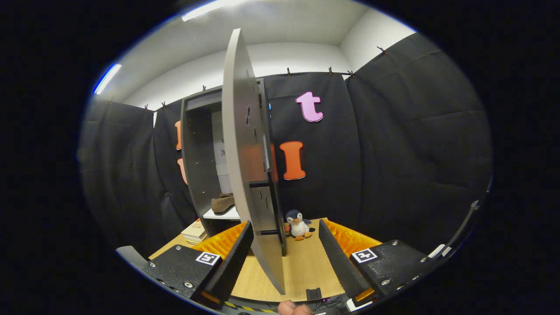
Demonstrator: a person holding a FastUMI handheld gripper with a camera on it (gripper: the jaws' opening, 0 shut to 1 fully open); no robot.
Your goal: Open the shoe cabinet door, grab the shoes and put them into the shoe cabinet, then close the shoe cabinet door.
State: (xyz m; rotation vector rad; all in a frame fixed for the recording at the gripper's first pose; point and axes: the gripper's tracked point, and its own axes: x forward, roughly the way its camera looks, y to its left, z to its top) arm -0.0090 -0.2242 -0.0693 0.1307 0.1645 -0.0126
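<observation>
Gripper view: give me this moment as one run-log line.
cabinet door: open, edge between fingers | gripper: open, not gripping | shoes: on shelf inside cabinet | left: close door

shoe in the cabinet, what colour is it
Brown shoe on a white shelf, seen in the gripper view.

Staged recording booth, not a real home. Black quilted cloth [393,144] clipped up as walls, plain white room wall and ceiling strip lights [210,8] above it. Household props on a light wooden table [302,267]: tall dark grey shoe cabinet [197,166], small plush penguin toy [299,225], short stack of books [194,232].
</observation>
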